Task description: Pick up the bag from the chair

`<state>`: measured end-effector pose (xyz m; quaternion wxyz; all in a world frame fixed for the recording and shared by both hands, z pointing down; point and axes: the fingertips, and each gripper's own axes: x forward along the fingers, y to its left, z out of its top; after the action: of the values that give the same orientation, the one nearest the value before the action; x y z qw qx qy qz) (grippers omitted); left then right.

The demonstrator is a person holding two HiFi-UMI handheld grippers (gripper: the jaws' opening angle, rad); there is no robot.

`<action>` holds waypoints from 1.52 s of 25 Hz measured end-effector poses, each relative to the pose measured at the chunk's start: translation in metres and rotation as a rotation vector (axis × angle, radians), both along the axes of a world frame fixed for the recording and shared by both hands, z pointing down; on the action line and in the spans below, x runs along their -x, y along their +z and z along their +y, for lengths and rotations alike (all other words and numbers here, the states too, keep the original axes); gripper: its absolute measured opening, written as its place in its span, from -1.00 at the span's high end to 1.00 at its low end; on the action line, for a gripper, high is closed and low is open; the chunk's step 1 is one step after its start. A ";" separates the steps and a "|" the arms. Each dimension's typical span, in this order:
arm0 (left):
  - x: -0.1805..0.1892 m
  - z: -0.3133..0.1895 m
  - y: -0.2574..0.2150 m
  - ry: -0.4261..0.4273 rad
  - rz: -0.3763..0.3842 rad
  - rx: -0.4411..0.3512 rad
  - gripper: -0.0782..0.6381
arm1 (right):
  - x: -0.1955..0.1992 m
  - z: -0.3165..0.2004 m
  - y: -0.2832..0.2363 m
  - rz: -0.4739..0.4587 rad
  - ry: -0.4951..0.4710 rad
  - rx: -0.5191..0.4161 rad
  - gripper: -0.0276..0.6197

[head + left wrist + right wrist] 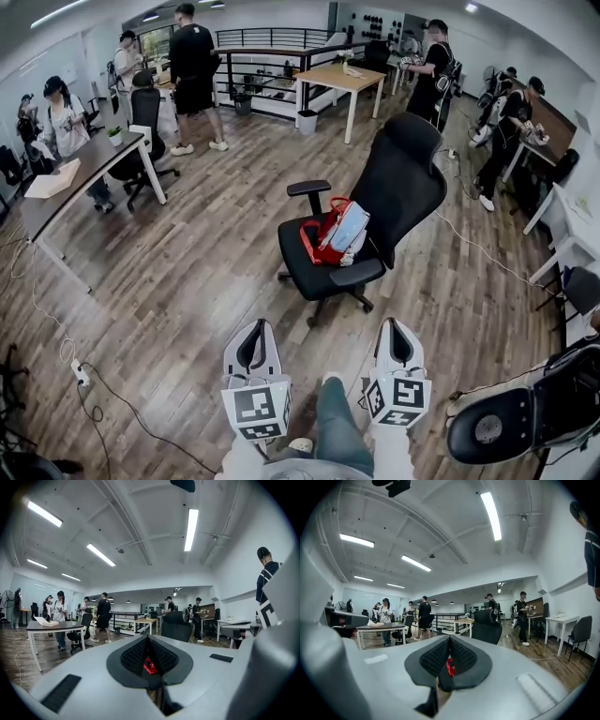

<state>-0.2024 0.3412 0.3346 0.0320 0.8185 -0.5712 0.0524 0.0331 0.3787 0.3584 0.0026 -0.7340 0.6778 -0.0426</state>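
Closest to me are the left gripper (255, 324) and the right gripper (394, 322). Each has its ribbed black pads pressed together on nothing, and each carries a cube of black-and-white square markers. A sliver of red shows through the slit between each pair of pads.

Ahead of them, well apart, the bag (333, 234) sits on the seat of the chair (405, 183). It is soft red fabric with a pale blue-grey panel, slumped against the backrest. Its long axis slants across the seat, and its red strap loops lie toward the armrest (309, 187). Any print on it is too small for me to read.

The chair is black with a curved back and a headrest. It stands on a wood-plank floor (187, 281). A white power strip (81, 374) trails its cable at my left.
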 end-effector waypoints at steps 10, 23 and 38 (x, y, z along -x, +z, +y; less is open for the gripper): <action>-0.070 -0.135 0.000 -0.036 0.006 0.003 0.76 | -0.069 -0.151 -0.007 0.010 -0.055 -0.009 0.88; -0.150 -0.273 0.003 -0.062 0.001 0.018 0.76 | -0.145 -0.301 -0.005 0.004 -0.104 -0.002 0.88; -0.167 -0.408 0.037 -0.027 -0.026 0.078 0.76 | -0.163 -0.427 0.029 -0.013 -0.065 0.062 0.88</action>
<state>-0.0355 -0.0666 0.3714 0.0572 0.8080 -0.5802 0.0848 0.1961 -0.0479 0.3869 -0.0171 -0.7110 0.6997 -0.0682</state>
